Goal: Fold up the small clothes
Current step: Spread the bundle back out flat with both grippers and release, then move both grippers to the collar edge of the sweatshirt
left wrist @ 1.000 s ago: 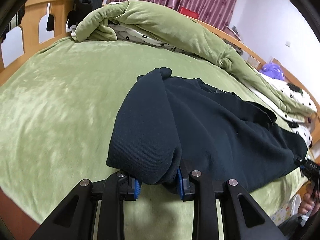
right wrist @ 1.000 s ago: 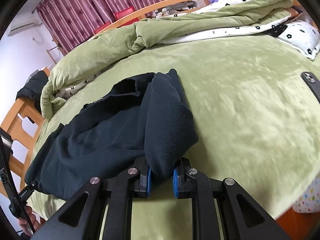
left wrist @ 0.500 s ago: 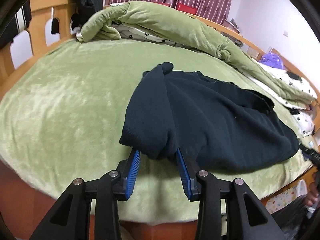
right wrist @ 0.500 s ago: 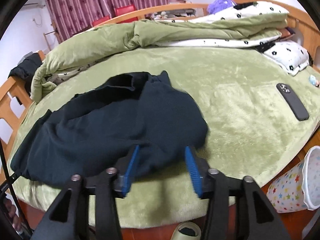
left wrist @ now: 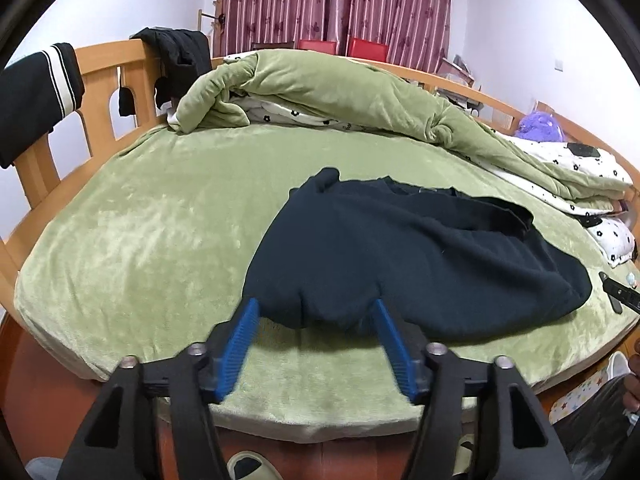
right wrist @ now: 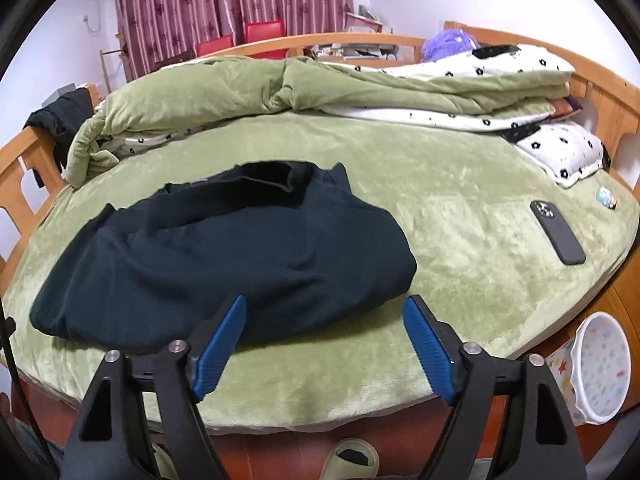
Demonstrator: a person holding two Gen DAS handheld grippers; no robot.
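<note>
Now both tongs (left wrist: 316,312) (right wrist: 324,312) are opening, empty, above the rumpled dark knit garment (right wrist: 240,248).

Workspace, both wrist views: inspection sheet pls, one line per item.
Surface: green plush bed cover, wooden bed frame round it.
Job's things: dark garment lying folded over near the front edge, held by neither tool.
Clutter: black phone and small trinket on the cover right of the garment; rolled green duvet and floral pillow at the back.
Grippers: left tool and right tool both opening, pads clear of the cloth.
Cables: thin dark cable at the left edge of the right view.
Surroundings: maroon curtains, star-print bin, slippers on the floor.
</note>
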